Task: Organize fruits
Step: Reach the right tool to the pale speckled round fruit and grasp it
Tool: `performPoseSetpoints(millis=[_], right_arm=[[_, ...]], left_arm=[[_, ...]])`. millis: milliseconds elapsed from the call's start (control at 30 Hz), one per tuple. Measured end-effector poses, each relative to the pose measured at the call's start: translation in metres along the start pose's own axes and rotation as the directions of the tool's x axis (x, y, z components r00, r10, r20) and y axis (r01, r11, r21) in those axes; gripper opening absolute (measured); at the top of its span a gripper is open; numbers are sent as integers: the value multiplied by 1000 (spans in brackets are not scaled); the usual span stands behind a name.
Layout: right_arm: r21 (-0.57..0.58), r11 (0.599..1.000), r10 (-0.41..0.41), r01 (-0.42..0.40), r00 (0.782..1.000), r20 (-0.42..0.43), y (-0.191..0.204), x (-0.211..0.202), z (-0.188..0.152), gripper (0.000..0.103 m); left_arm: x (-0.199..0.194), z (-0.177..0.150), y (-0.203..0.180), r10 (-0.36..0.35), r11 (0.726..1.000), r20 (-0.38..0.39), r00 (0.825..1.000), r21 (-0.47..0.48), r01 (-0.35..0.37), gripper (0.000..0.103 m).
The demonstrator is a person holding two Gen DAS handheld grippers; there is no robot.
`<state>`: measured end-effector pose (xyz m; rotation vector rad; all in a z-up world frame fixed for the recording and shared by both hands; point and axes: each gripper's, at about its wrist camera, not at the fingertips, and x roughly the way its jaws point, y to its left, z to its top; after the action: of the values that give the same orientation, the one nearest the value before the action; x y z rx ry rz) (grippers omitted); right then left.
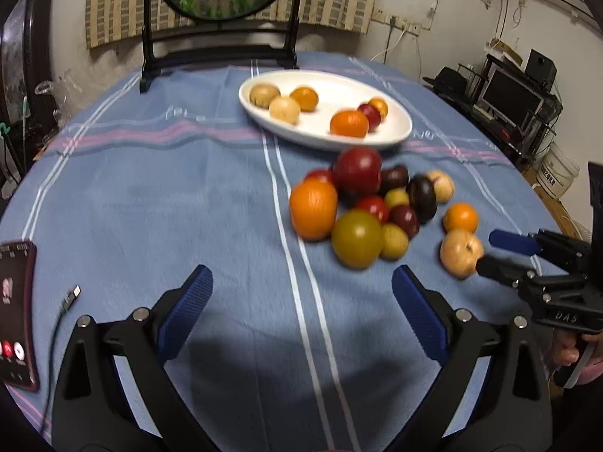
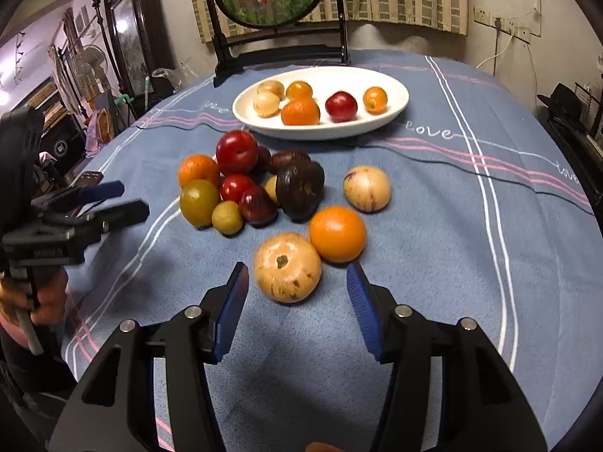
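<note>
1. The left claw [image 1: 301, 293] is released, its blue pads spread wide with only bare cloth between them; it hangs over the bench [image 1: 150, 196], near the fruit pile but apart from it.
2. The right claw [image 2: 297, 282] is also released, pads partly apart. A pale tan fruit [image 2: 288, 267] sits on the cloth just ahead of the pads, in line with the gap, and neither pad touches it.
3. An orange [image 2: 337, 233] touches that tan fruit on its far right side.
4. Beyond them lies the pile [image 2: 248, 188]: a big red fruit [image 2: 236, 151], a green one [image 2: 199, 202], a dark brown one [image 2: 299, 188], another orange [image 2: 198, 169], and smaller red and yellow ones, all packed close together.
5. A pale speckled fruit [image 2: 366, 188] sits alone, just right of the dark brown one.
6. The white dish [image 2: 392, 113] stands at the far side of the bench, behind the pile. It holds six fruits: two pale, three orange, one red.
7. A phone [image 1: 17, 316] lies at the left edge of the bench with a cable [image 1: 68, 301] beside it.
8. A framed round panel on a black stand [image 2: 279, 43] stands behind the dish.
9. Both views are slightly blurred.
</note>
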<state>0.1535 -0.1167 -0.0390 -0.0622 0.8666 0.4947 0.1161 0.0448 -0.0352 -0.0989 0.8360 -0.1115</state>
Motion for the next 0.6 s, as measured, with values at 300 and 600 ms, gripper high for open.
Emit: performPoseSetpoints(millis=[300,600], right_arm=[[9,1000,-23,24,999,-37,9,19,1,55],[2,999,-48,48,996,-78,13,31,5,55]], left_arm=[[1,-12,-2,19,1000,13,1000,14,-19,98],[-5,-15,-9,29,998,43,999,54,-32,98]])
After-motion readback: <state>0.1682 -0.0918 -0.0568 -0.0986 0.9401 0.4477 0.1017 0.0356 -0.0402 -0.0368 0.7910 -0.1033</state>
